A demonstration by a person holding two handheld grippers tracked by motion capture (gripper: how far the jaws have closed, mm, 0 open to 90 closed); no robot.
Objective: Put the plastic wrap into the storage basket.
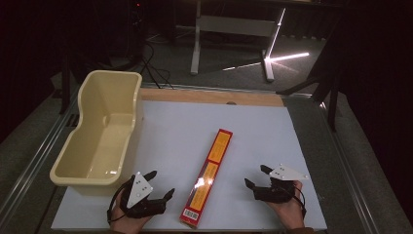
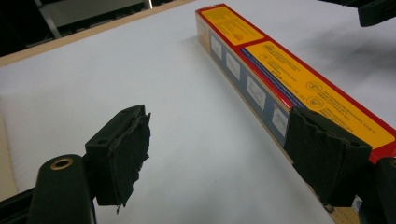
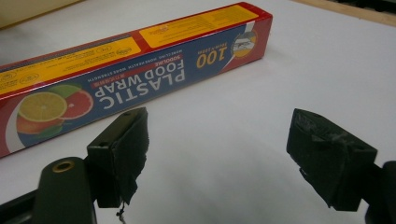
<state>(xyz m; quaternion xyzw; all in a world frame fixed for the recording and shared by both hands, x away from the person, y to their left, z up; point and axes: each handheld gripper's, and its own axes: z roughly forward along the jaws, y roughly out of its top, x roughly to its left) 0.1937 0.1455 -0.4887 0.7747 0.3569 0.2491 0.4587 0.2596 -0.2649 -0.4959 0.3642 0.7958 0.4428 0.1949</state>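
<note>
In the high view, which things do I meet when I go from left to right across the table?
Cream plastic tub → left gripper → plastic food wrap box → right gripper.

Two hand-held black claws, each topped with a grey three-cornered plate.

The left claw and the right claw are matte black, each riding on a hand that comes in from the near edge; the other hand sits at the right. The grey plates carry small dark dots, seemingly screws or holes, and the left plate a reddish mark. A thin black cable loops off each body. Close up, the fingers wear ragged black padding, frayed at the edges, and a brass-coloured ring sits in the rounded black arm behind them.
</note>
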